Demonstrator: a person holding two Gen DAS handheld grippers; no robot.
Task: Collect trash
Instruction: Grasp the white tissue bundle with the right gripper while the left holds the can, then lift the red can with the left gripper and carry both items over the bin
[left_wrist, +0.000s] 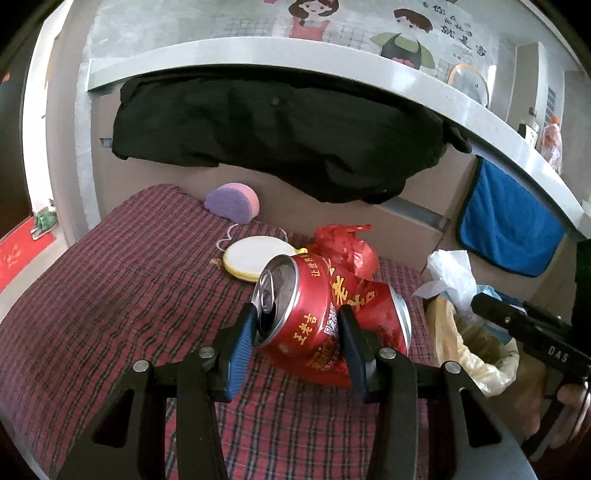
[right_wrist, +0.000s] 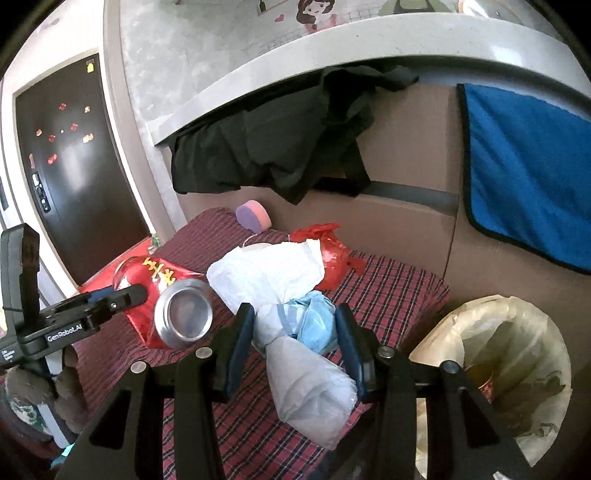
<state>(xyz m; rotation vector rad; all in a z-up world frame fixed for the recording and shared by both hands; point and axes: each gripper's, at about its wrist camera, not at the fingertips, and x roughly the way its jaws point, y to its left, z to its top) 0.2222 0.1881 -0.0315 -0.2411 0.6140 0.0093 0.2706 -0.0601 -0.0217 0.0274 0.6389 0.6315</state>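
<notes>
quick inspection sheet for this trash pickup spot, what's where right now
surface: red plaid cloth, mostly bare on its left side.
job's things: dented red can; white and blue tissue wad; red plastic bag lying on the cloth; lined bin to the right, beside the covered surface.
clutter: purple and pink sponge at the far edge; round white item with yellow rim.
grippers: left gripper clamped on the can; right gripper clamped on the wad.
cables: nothing seen.
surroundings: black garment and blue towel hanging from the counter edge.
</notes>
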